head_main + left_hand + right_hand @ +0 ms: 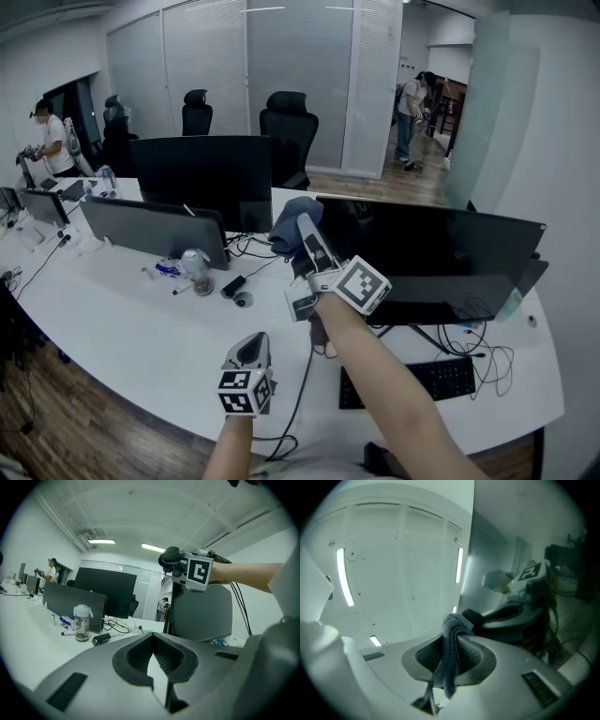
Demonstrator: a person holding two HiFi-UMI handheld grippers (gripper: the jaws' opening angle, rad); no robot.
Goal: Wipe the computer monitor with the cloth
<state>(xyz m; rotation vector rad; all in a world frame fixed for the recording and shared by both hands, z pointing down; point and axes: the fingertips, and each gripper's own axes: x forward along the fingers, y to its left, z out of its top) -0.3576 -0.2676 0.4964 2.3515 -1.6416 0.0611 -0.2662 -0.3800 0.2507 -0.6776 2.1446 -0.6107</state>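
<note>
A wide black monitor (431, 262) stands on the white desk (131, 337) to my right. My right gripper (306, 227) is raised at the screen's upper left corner, shut on a blue-grey cloth (289, 225). In the right gripper view the cloth (451, 641) hangs folded between the jaws, with the glossy screen (506, 541) just to the right, mirroring the gripper. My left gripper (250, 350) hovers low over the desk's front part, shut with nothing in it (152, 637). From the left gripper view the right gripper (174, 560) and the cloth (168, 555) show above the monitor (201, 613).
A second monitor (211, 178) and a grey screen back (155, 230) stand behind on the left. A lidded jar (197, 272), a small adapter (232, 285) and cables lie between them. A keyboard (412, 380) lies under the monitor. Office chairs (286, 131) and people stand farther off.
</note>
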